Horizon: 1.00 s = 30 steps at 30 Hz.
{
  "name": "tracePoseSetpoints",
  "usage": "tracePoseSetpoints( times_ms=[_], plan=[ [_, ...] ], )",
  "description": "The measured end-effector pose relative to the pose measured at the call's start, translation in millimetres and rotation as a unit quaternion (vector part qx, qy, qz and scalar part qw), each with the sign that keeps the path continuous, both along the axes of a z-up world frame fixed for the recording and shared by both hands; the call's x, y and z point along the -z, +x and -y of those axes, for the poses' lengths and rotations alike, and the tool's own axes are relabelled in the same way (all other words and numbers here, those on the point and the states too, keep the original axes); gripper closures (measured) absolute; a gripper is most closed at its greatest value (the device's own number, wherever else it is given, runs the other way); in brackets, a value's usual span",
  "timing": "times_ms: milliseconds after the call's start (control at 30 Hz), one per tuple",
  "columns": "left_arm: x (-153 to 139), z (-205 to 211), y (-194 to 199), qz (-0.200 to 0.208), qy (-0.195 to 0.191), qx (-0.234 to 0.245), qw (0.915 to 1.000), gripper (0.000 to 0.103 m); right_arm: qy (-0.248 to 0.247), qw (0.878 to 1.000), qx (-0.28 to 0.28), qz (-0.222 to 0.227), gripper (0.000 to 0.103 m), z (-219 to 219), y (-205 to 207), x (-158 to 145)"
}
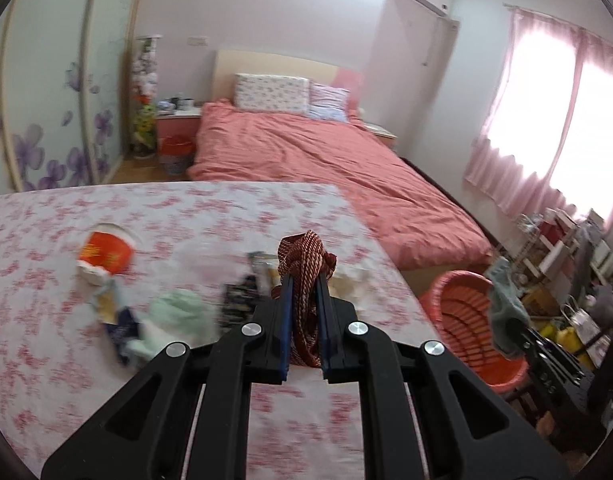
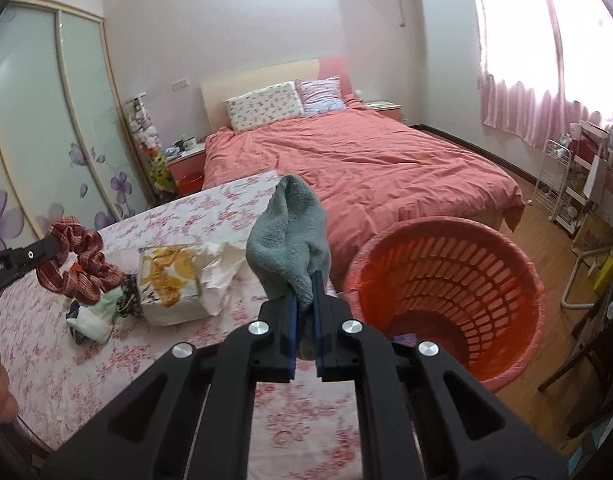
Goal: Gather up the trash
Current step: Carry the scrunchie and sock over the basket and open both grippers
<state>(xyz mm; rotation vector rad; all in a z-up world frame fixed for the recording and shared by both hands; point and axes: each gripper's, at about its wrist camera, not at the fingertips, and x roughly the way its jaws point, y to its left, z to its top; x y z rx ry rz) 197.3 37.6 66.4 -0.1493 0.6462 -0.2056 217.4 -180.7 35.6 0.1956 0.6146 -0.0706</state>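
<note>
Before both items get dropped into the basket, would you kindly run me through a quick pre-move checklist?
1. Left gripper shut on the red striped cloth: ok.
2. Right gripper shut on the grey-green cloth: ok.
3. Orange basket upright, mouth unobstructed: ok.
4. Right gripper over the basket mouth: not ok, it is beside the rim, over the table edge.
5. Left gripper over the basket: not ok, it is above the floral tablecloth.
6. Basket has room: ok, one small item at the bottom.
</note>
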Motion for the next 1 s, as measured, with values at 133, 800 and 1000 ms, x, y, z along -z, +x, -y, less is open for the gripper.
tracePoseSetpoints(
  times_ms=[133, 800, 1000],
  plan=[
    [2.0, 33.2, -0.8, 0.0, -0.01, 0.039, 0.9992, 0.092, 0.002, 1.0, 0.022, 0.01, 0.095, 20.2, -6.5, -2.1],
    [35.0, 180.3, 17.6, -0.028, -0.032, 0.195, 0.98, 0.092, 0.038, 0.994, 0.106, 0.002, 0.095, 130.1, -0.4, 27.5],
    [44.1, 209.4, 24.2, -0.038, -0.026, 0.214, 0.9757, 0.092, 0.039, 0.993, 0.111, -0.002, 0.095, 146.0, 10.7, 36.7]
  ],
)
